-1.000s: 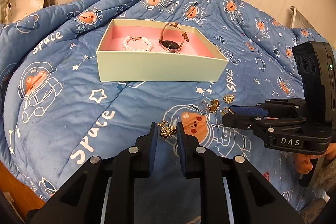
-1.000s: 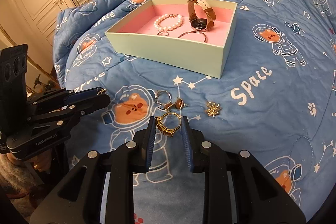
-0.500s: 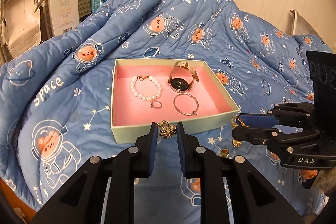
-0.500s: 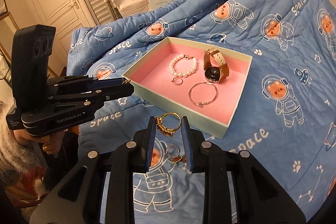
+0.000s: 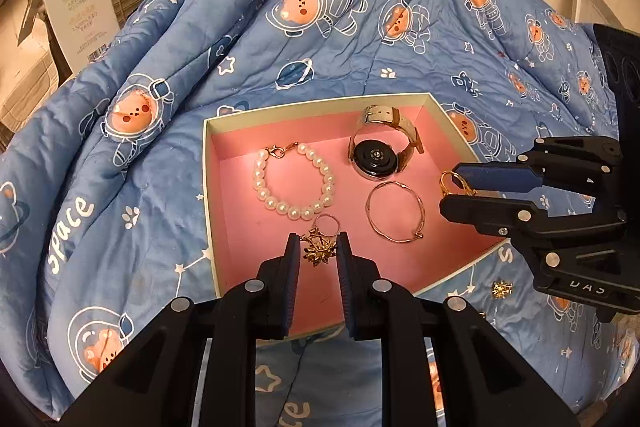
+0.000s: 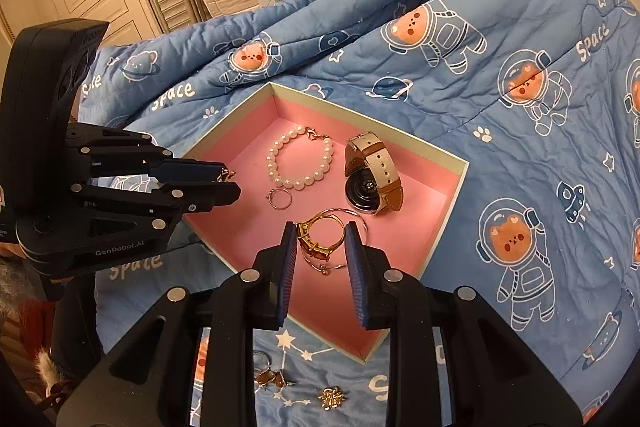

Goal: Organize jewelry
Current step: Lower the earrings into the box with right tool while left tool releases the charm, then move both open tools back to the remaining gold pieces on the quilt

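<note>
Already boxed point(image 5: 452, 115): pearl bracelet point(image 5: 294, 183), watch point(image 5: 378, 157), bangle point(image 5: 394, 211). Above box, left gripper point(image 5: 318, 253) pinching snowflake charm point(image 5: 316, 249), right gripper point(image 6: 320, 241) clamping gold ring point(image 6: 318, 237). Loose on quilt point(image 6: 520, 147): snowflake earring point(image 6: 331, 398), small earrings point(image 6: 270, 375).

Both grippers: black plastic frames, silver screws, blue ribbed pads. Left gripper point(image 6: 224, 183) marked "GenRobot.AI"; right gripper point(image 5: 454, 193) marked "DAS".

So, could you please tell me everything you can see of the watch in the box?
The watch lies inside the pink-lined box, toward its far right corner. Its round case looks like silvery metal and rests face down, showing a dark back. The strap, cream on one side and brown leather-like on the other with a metal buckle, is fastened into a loop that arches above the case. Nothing grips it; the thin wire bangle lies just in front, and whether they touch is unclear.
</note>
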The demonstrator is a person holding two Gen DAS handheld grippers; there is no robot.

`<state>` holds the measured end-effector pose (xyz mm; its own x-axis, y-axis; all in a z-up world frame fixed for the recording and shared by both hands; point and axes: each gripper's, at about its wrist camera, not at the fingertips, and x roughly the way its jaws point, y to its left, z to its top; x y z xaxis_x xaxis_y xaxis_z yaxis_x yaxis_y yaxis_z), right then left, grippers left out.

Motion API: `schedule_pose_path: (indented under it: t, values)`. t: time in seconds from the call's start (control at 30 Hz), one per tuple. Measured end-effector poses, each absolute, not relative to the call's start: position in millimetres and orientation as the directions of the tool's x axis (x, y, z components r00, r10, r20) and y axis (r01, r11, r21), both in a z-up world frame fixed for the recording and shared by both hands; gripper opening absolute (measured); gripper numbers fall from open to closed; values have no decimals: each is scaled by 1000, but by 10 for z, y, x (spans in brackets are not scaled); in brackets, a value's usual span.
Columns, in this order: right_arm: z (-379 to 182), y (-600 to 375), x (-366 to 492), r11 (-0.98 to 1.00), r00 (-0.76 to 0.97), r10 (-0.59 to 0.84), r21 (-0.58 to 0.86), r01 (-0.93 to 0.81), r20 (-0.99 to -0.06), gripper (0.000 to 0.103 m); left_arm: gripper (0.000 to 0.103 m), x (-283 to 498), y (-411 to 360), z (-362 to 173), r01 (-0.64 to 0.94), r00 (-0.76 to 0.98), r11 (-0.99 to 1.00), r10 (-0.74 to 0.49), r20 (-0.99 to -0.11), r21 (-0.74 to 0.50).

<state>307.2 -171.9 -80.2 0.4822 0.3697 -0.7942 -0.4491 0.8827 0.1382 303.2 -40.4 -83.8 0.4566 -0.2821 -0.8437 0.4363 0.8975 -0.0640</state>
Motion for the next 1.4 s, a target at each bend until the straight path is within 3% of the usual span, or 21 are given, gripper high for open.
schedule_pose_path:
  t: [0.9, 1.13, 1.27, 1.4]
  values:
    - [-1201, -1519, 3480, 849, 350, 271, 51, -526, -897, 25, 20, 3199, -656, -1077, 527, 372, 850, -216, -903, 15]
    - [-1096, -1530, 3379, 848, 396, 301, 53, -528, -868, 26, 46, 3112, -561, -886, 506, 428, 863, -254, -867, -3]
    - [-978, -1569, 3299, 857, 444, 312, 47, -513, -840, 43, 58, 3011, -461, -765, 483, 477, 875, -258, -840, 6]
    - [-844, -1675, 3186, 876, 490, 322, 59, -479, -810, 43, 74, 2880, -279, -637, 427, 538, 904, -280, -795, -29]
